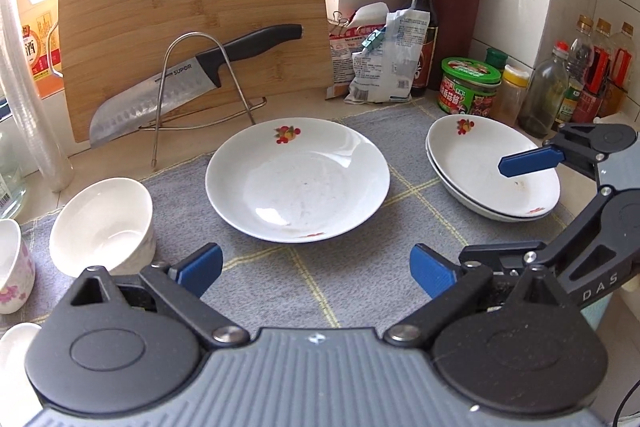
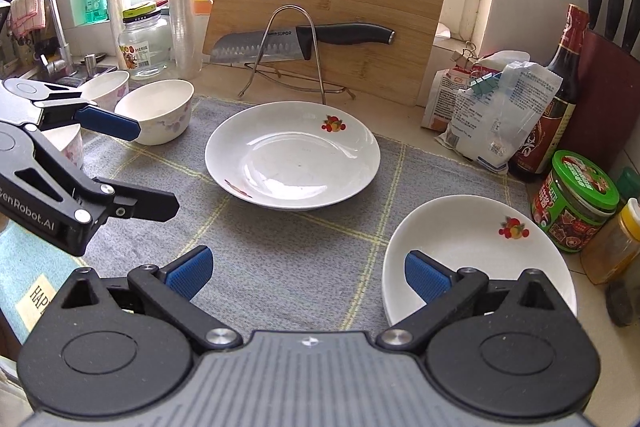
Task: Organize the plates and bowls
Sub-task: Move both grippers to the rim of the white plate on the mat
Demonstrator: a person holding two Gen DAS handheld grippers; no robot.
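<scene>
A white plate (image 1: 298,179) (image 2: 292,155) with a fruit print lies alone in the middle of the grey mat (image 1: 360,283). Two more such plates are stacked (image 1: 480,167) (image 2: 472,251) at the right. My left gripper (image 1: 316,271) (image 2: 156,169) hovers open just short of the single plate, holding nothing. My right gripper (image 2: 308,273) (image 1: 484,211) is open too, one blue fingertip (image 1: 528,161) over the stack, its jaws empty. A plain white bowl (image 1: 104,223) (image 2: 156,111) and a floral bowl (image 1: 12,267) (image 2: 106,89) sit at the mat's left edge.
A bamboo cutting board (image 1: 192,19) leans on the back wall behind a wire rack holding a big knife (image 1: 160,91). Bags (image 1: 380,63), a soy bottle (image 1: 424,7), jars (image 1: 470,87) and a knife block (image 1: 456,7) crowd the right. A tap (image 2: 56,27) is far left.
</scene>
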